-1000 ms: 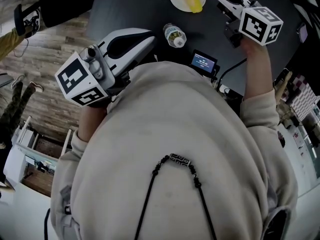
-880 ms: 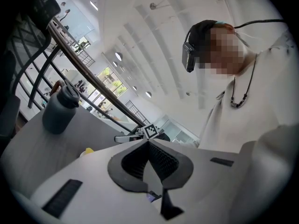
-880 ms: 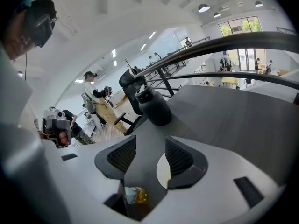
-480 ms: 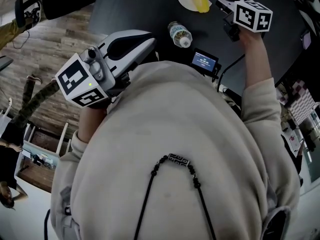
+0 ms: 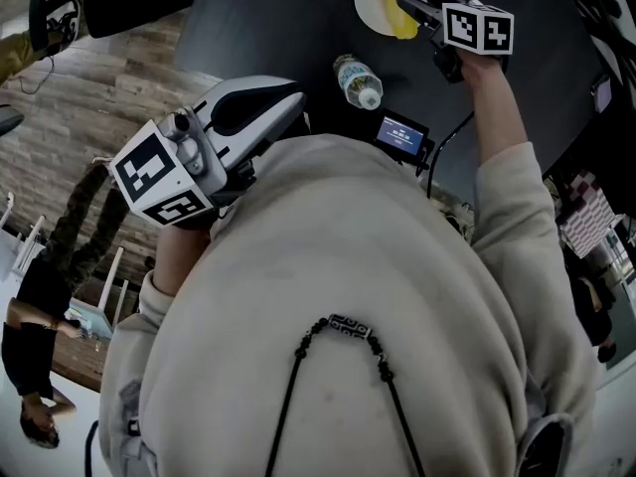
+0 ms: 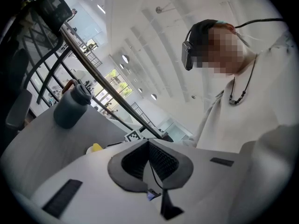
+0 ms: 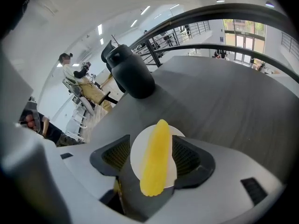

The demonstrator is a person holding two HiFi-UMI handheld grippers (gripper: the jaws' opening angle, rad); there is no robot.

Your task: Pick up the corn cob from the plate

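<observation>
**Right tool open over the corn cob**

Head view: your right tool (image 5: 402, 3) reaches out to the white plate (image 5: 370, 3) at the far side of the dark surface (image 5: 278, 18), its tip over the yellow corn cob (image 5: 405, 23) that lies on that plate. A clear bottle (image 5: 358, 80) lies nearer you, with a small screen (image 5: 401, 134) beside it. Your left tool (image 5: 288, 97) is held close to your chest, well apart from the plate.

Left gripper view: its jaws are together with nothing between them. A dark flask (image 6: 71, 107) stands on the surface beyond.

Right gripper view: the jaws stand apart and have just been opening. The corn cob (image 7: 154, 157) lies lengthwise between them, resting on the plate, and the pads do not press on it. The dark flask stands farther off.
</observation>
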